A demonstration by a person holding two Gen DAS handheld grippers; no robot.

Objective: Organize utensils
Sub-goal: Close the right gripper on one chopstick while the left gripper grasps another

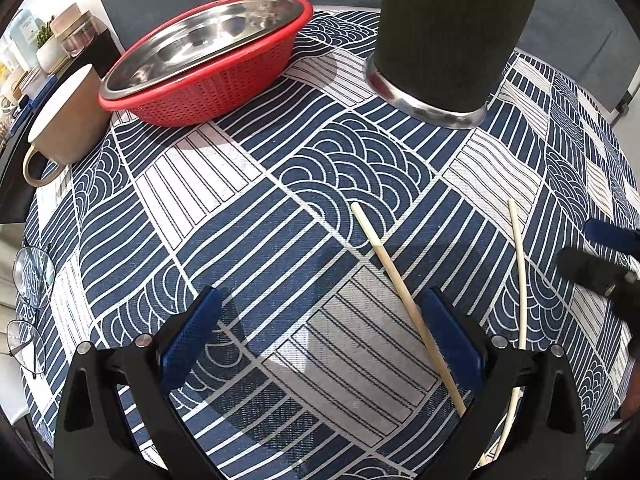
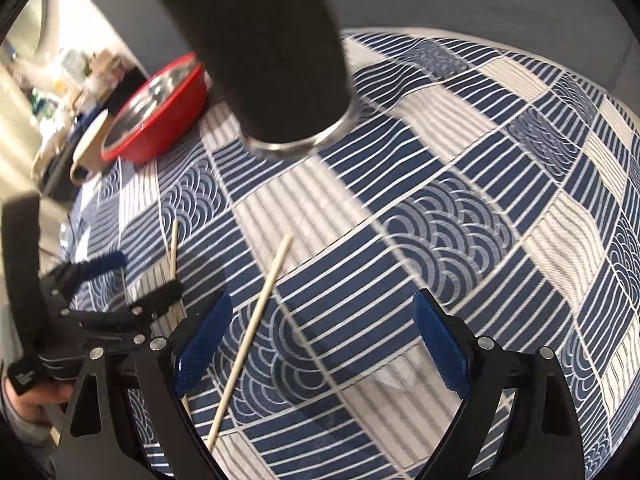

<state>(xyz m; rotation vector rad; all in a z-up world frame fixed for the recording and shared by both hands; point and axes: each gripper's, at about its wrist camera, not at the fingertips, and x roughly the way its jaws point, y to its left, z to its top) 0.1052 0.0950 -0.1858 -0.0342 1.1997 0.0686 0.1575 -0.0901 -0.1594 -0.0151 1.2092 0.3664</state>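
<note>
Two pale wooden chopsticks lie on the blue-and-white patterned tablecloth. In the left wrist view one chopstick (image 1: 404,296) runs between my open left gripper's (image 1: 324,332) fingers, close to the right finger; the other chopstick (image 1: 520,280) lies just outside it to the right. A tall black cup with a steel rim (image 1: 448,36) stands at the far side. My right gripper (image 2: 320,344) is open and empty; one chopstick (image 2: 256,328) lies by its left finger, the other chopstick (image 2: 173,252) further left under the left gripper (image 2: 132,280).
A red colander holding a steel bowl (image 1: 208,64) sits at the far left, with a tan mug (image 1: 64,120) beside it. Eyeglasses (image 1: 30,300) lie at the table's left edge. The right gripper's tip (image 1: 604,256) shows at the right edge.
</note>
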